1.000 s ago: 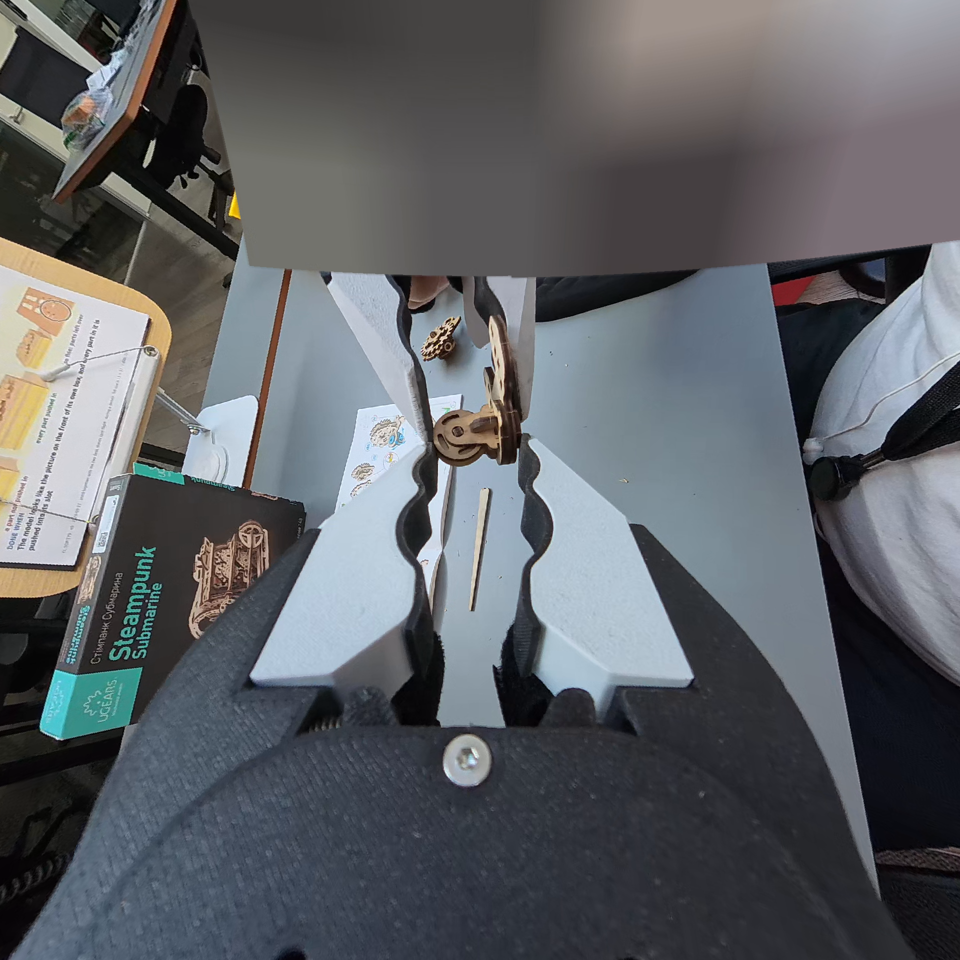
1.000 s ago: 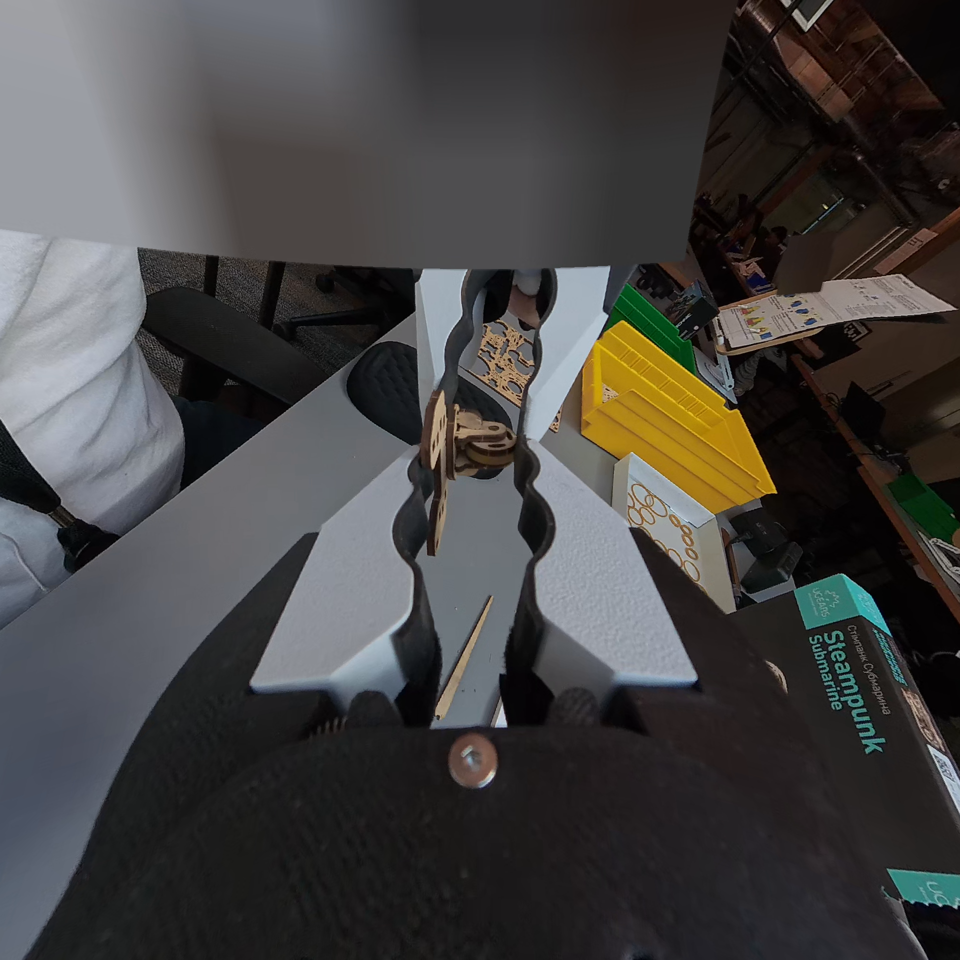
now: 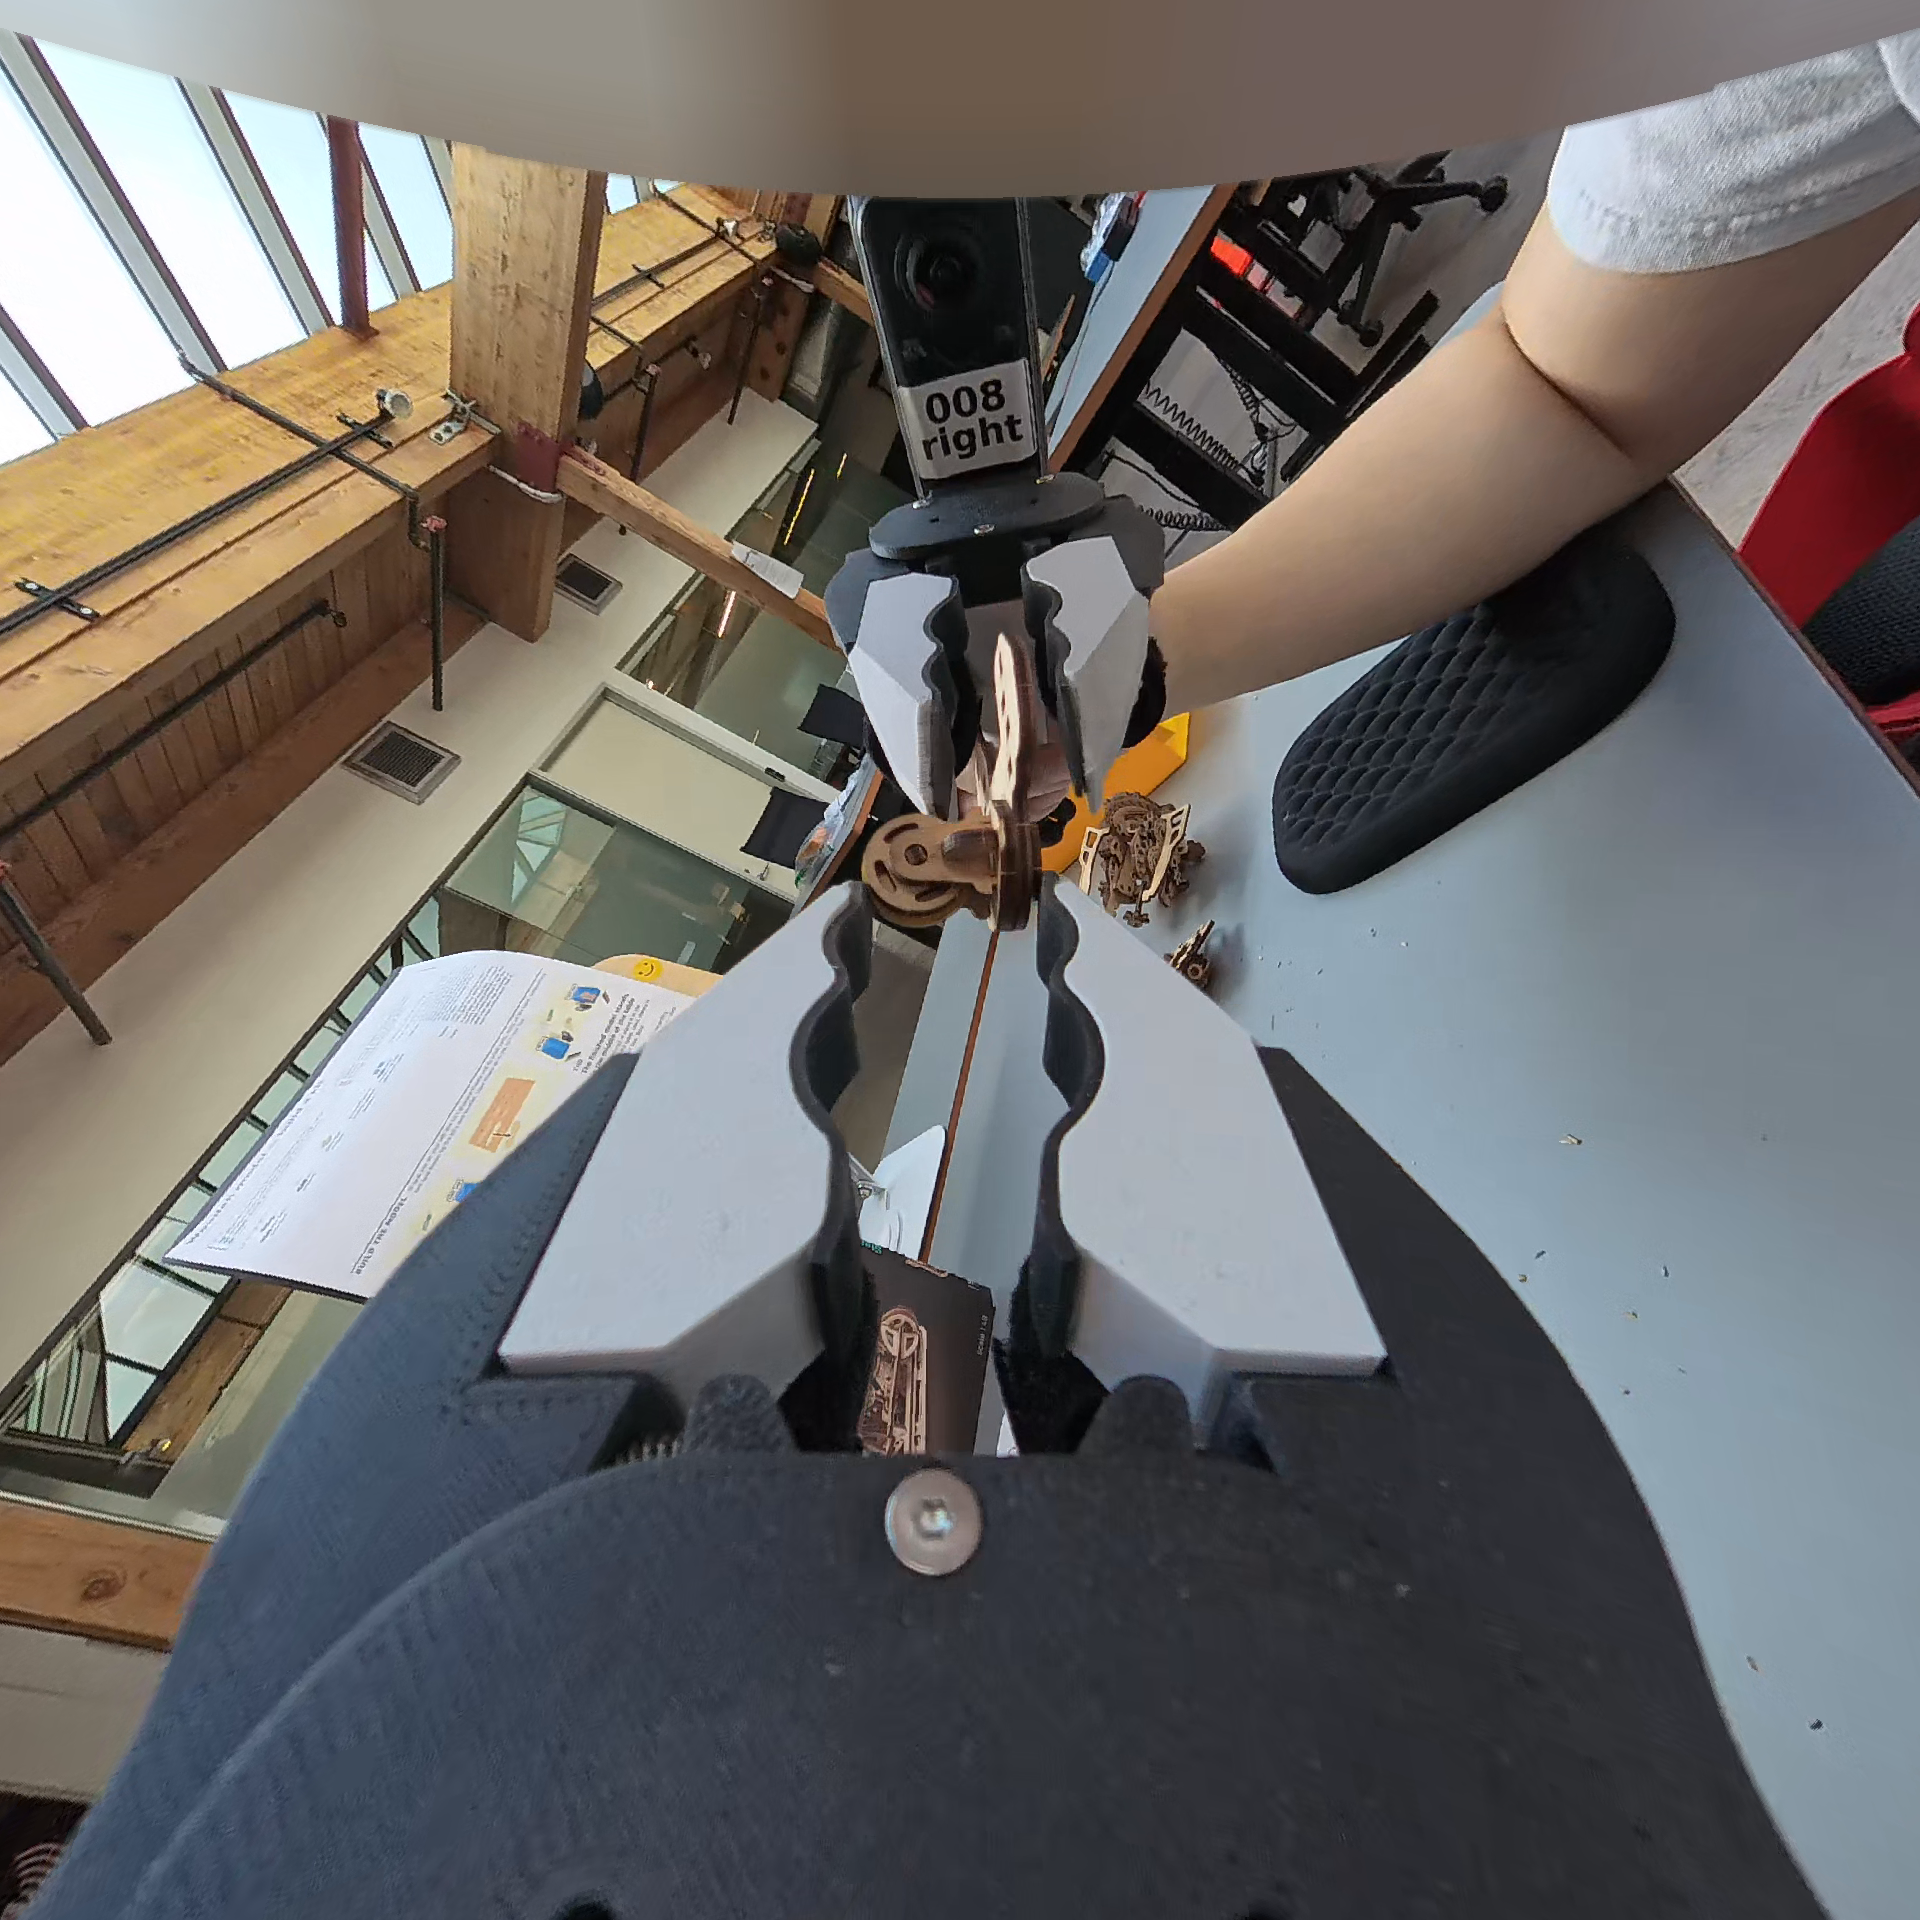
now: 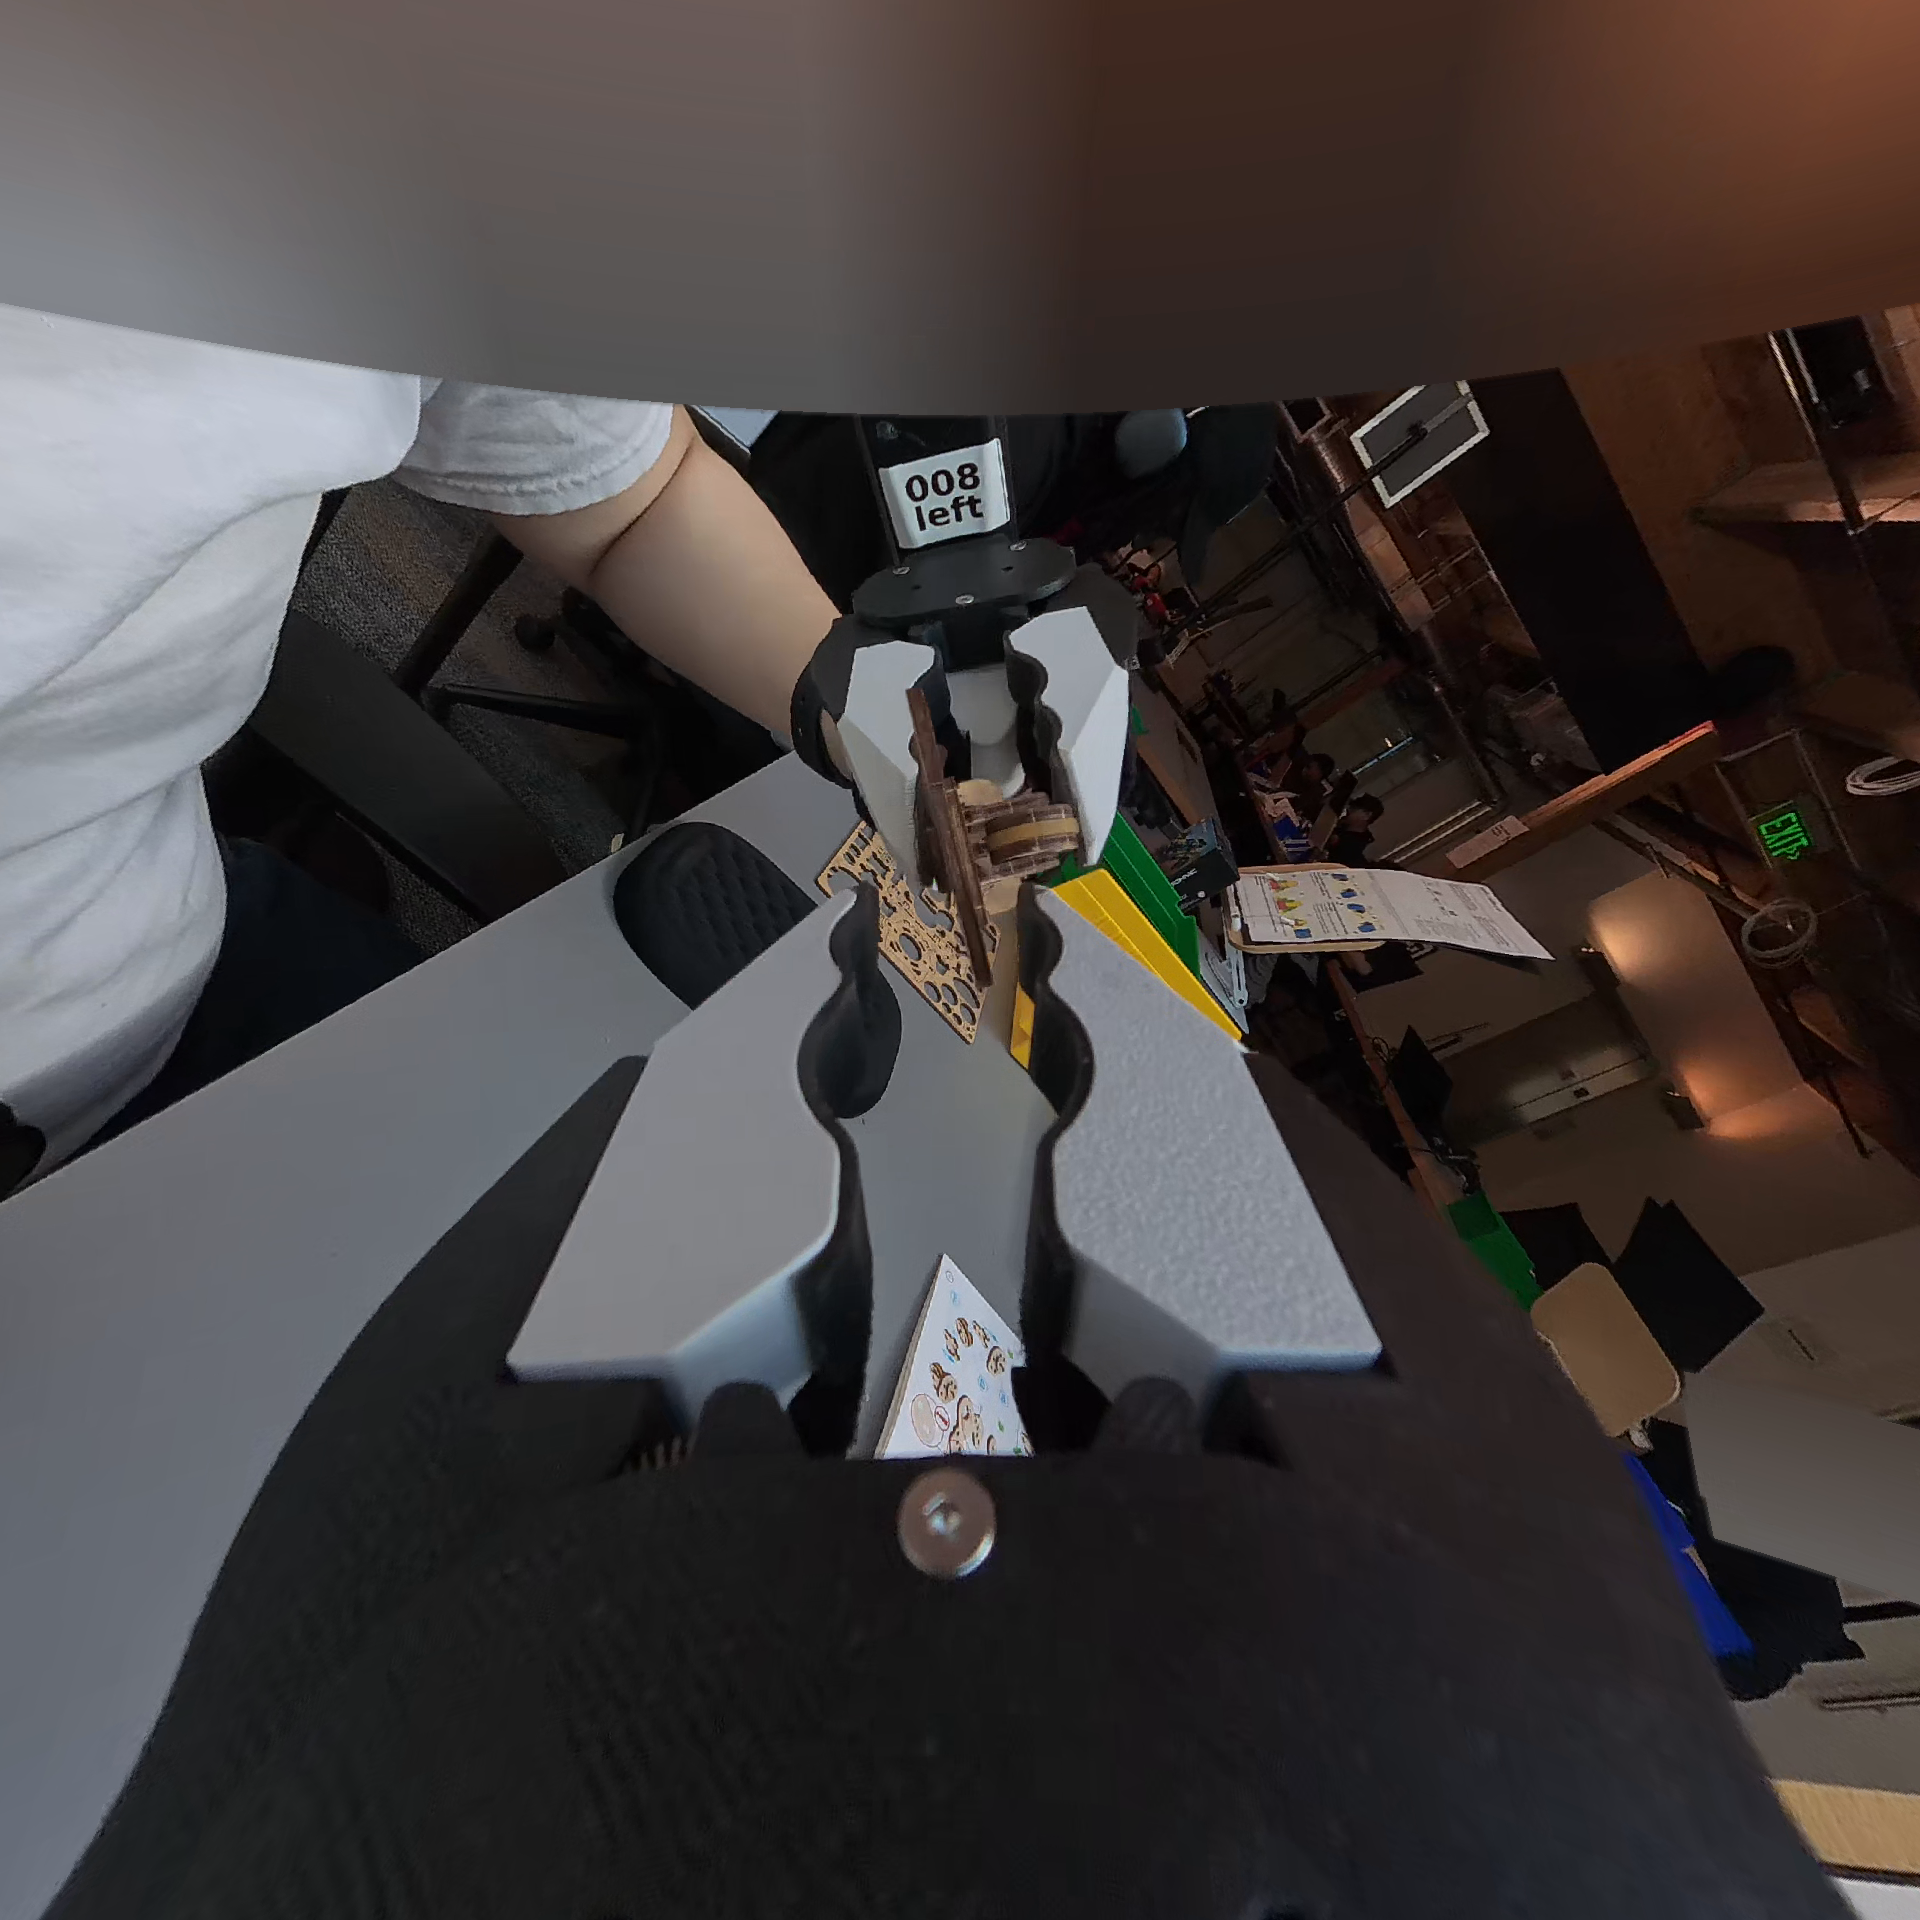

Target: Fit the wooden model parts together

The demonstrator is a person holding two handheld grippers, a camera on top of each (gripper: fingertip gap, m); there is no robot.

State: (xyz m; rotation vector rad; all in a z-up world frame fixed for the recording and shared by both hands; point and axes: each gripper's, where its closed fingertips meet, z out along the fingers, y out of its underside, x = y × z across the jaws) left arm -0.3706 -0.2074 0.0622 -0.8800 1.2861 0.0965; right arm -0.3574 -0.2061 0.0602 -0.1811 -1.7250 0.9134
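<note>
- Held tip to tip above the grey table: left gripper and right gripper, facing each other.
- Between them, raised off the table: wooden model assembly, made of a round wheel piece joined to a flat plate standing on edge.
- Left gripper's fingers closed on the wheel end, gripping at the very tips.
- Right gripper's fingers closed around the flat plate, which runs back between them; exact contact on the far side hard to make out, probably pinched.
- On the table beyond the grippers: a partly built wooden model and a small loose wooden piece, near a black wrist rest.
- Also lying flat, in the right wrist view: a punched-out wooden sheet, just beside yellow and green bins.
- Under the right gripper: a printed sheet.
</note>
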